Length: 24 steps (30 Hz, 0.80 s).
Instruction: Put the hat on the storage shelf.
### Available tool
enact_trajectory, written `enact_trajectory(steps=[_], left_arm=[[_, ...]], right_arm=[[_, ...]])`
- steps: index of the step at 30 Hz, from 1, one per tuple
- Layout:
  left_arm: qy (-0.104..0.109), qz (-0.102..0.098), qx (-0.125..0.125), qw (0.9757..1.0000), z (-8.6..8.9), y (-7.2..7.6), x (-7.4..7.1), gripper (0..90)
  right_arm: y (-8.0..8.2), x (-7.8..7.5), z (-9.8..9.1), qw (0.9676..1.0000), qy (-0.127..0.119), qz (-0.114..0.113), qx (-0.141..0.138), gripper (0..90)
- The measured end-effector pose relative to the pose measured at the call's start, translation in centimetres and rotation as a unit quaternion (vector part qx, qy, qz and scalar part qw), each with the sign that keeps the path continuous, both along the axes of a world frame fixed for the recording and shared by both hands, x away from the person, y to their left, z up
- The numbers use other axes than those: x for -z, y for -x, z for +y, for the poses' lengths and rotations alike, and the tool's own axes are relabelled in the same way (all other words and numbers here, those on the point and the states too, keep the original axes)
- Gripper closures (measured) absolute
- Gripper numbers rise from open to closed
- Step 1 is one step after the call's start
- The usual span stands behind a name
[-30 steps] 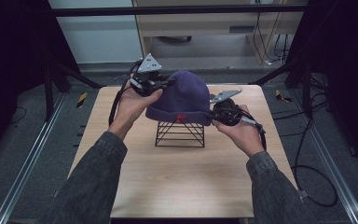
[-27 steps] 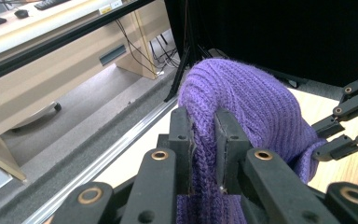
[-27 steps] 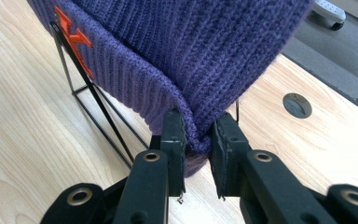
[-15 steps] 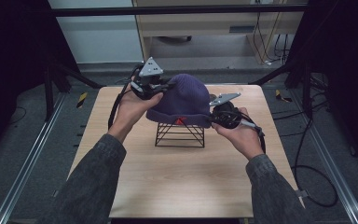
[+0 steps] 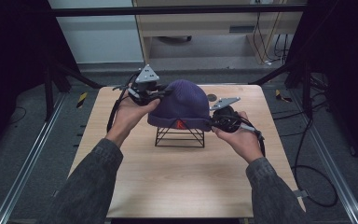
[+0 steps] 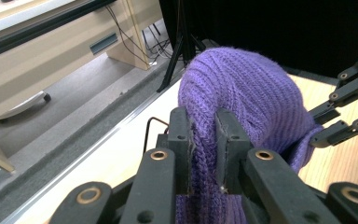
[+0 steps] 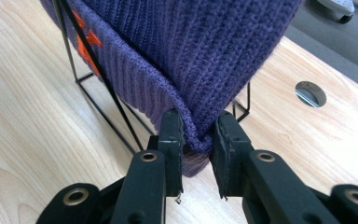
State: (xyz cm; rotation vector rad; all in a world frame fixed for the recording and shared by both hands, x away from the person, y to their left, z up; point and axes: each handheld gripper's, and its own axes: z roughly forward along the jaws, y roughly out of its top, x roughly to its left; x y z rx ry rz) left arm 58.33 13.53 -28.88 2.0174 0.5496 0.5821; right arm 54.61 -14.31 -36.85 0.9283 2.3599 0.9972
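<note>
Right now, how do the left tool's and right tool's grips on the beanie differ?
The left tool pinches a fold of knit on the side of the purple beanie, up near the crown; the right tool clamps the folded cuff at the bottom rim. In the high view, the left tool sits higher and farther back, while the right tool sits lower, level with the top of the black wire stand. Both are shut on fabric, on opposite sides.

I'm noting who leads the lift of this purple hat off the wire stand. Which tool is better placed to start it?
Probably the right tool: it pinches the hat's folded brim edge beside the wire stand, so it can peel the rim upward. The left tool grips knit higher on the crown side.
</note>
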Motion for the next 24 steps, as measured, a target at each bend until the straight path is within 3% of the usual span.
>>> enact_trajectory(steps=[10, 24], left_arm=[[-0.01, 0.002, 0.001, 0.9999, 0.0, 0.3, 0.9, 78.1], [-0.009, 0.001, 0.0, 1.0, -0.1, 1.1, 1.9, 78.0]], right_arm=[[0.2, 0.9, -0.1, 1.0, 0.003, 0.003, 0.001, 74.4], [0.5, 1.6, 0.3, 0.9998, 0.019, 0.0, -0.003, 74.0]])
